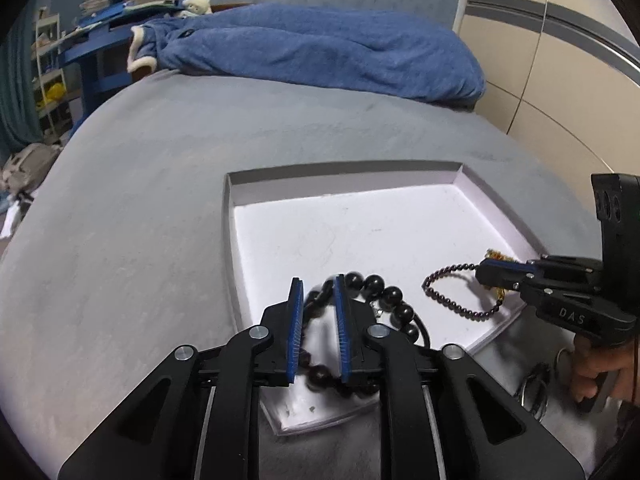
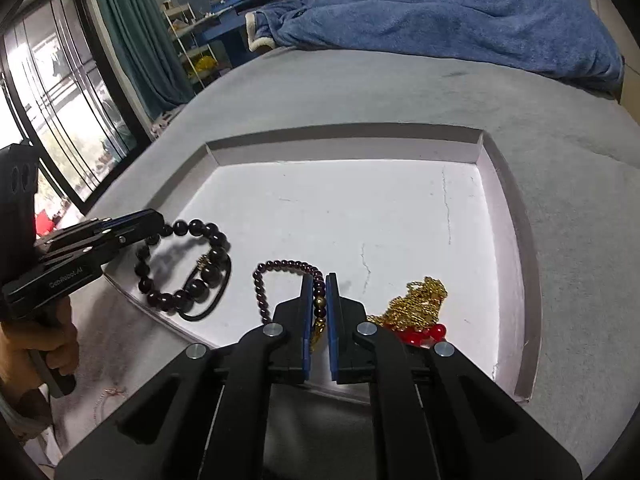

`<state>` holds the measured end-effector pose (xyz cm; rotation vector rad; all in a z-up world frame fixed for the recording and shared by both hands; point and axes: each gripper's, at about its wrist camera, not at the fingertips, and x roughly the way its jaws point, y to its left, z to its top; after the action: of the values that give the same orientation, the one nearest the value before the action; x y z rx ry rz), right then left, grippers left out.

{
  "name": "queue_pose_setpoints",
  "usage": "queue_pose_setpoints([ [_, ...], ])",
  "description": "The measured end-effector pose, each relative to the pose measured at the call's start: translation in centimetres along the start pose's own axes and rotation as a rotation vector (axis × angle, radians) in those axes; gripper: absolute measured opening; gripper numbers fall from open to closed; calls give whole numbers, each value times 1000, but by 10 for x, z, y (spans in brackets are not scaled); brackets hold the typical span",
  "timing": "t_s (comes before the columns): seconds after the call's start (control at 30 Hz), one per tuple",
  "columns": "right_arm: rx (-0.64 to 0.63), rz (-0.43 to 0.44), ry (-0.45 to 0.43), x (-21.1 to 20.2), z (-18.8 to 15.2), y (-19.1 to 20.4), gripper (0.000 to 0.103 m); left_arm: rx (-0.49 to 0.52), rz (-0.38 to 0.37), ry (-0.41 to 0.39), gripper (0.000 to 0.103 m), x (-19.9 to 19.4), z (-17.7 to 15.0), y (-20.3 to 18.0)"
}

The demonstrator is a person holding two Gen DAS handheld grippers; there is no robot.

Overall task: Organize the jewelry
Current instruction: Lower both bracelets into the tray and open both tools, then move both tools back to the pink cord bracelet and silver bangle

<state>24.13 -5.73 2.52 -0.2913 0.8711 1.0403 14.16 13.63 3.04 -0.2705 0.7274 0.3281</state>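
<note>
While the shallow white tray [image 2: 504,216] holds a gold chain [image 2: 420,300], the left gripper [image 1: 318,312] gapes around a black bracelet [image 2: 184,264] and the right gripper [image 2: 320,300] pinches a purple bracelet [image 2: 280,272].

Tray [image 2: 504,216] floor ahead of both claws lies bare. Gold chain [image 2: 420,304] lies just right of the right claw [image 2: 320,312]; tray walls border the sides.

Raised letters "DAS" mark the black body of the right gripper [image 1: 498,276]; small white print on the side of the left gripper [image 2: 158,220] appears to read "DexRobot.AI"
</note>
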Motion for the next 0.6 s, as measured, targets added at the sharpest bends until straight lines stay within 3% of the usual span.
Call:
queue_pose_setpoints([
  [0.1, -24, -14, -10, -7, -3, 2, 21, 22, 7, -11, 34, -7, -5, -5],
  [0.13, -27, -9, -21, -10, -5, 2, 27, 30, 7, -18, 44, -10, -6, -7],
  [0.23, -35, -3, -67, -30, -13, 0, 39, 45, 5, -53, 59, -26, -14, -14],
  [0.47, -40, -15, -143, -74, -35, -3, 48, 78, -33, -91, 61, -61, -42, -28],
  [0.53, -41, -28, -144, -83, -48, -4, 51, 95, -38, -90, 80, -66, -52, -34],
  [0.6, -47, -44, -136, -88, -59, -5, 51, 120, -59, -95, 81, -71, -64, -41],
])
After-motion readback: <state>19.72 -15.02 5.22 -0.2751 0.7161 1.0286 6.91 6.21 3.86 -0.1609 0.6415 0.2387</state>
